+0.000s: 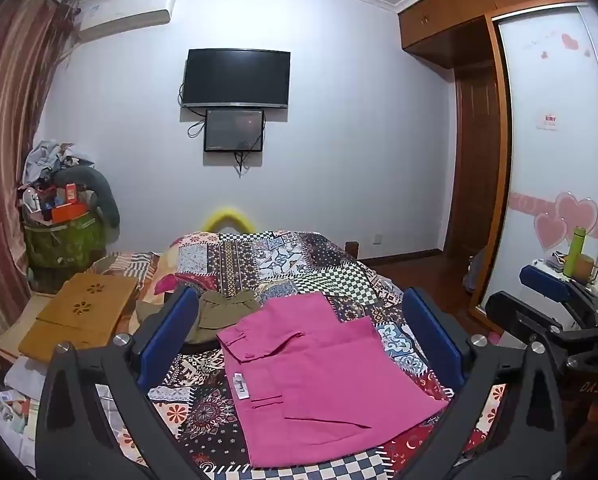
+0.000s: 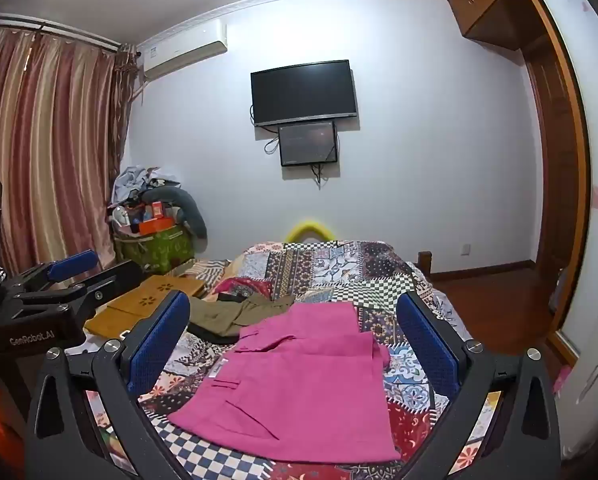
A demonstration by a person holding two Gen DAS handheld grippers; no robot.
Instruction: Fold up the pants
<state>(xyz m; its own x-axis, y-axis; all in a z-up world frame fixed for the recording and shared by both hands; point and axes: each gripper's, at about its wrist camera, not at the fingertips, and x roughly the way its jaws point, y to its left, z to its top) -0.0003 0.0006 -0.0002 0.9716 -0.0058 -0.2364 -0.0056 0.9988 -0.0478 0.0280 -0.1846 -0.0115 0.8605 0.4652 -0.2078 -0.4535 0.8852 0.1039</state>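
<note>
Pink pants [image 1: 319, 380] lie folded into a flat stack on the patchwork quilt [image 1: 283, 264], with a white label showing near the left edge. The right wrist view shows the same pink pants [image 2: 299, 384] in front of me. My left gripper [image 1: 299, 332] hangs above them, jaws wide open, nothing between the blue pads. My right gripper [image 2: 295, 332] is likewise open and empty over the stack. The right gripper [image 1: 555, 300] also shows at the right edge of the left wrist view, and the left gripper [image 2: 59, 280] at the left of the right wrist view.
An olive garment [image 1: 223, 312] lies crumpled just beyond the pink stack. A wooden lap tray [image 1: 79, 312] sits at the bed's left. A full green bag [image 1: 63, 240] stands by the curtain. A green bottle [image 1: 575, 248] stands on a stand at right.
</note>
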